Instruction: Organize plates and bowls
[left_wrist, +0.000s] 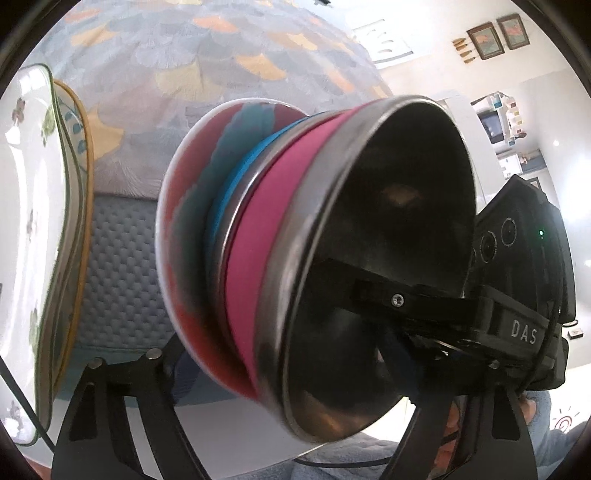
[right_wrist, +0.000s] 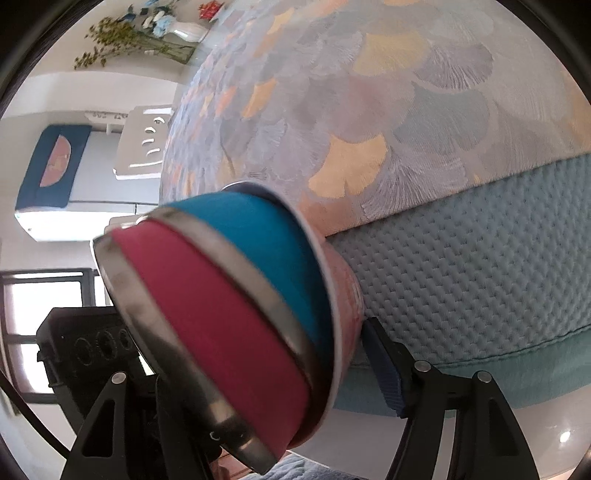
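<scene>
Item: nest of three bowls (left_wrist: 295, 258), tipped on its side above a blue quilted cushion (right_wrist: 461, 266): pink-banded steel bowl (right_wrist: 221, 350) inside blue-banded steel bowl (right_wrist: 269, 236) inside red-and-teal patterned ceramic bowl (left_wrist: 192, 221). Right gripper (right_wrist: 258, 369) clamps the nest, one finger (left_wrist: 388, 299) reaching inside the innermost bowl. Left gripper (left_wrist: 288, 398) straddles the nest, jaws parted, contact indeterminable; two floral plates (left_wrist: 33, 221) stand at left.
</scene>
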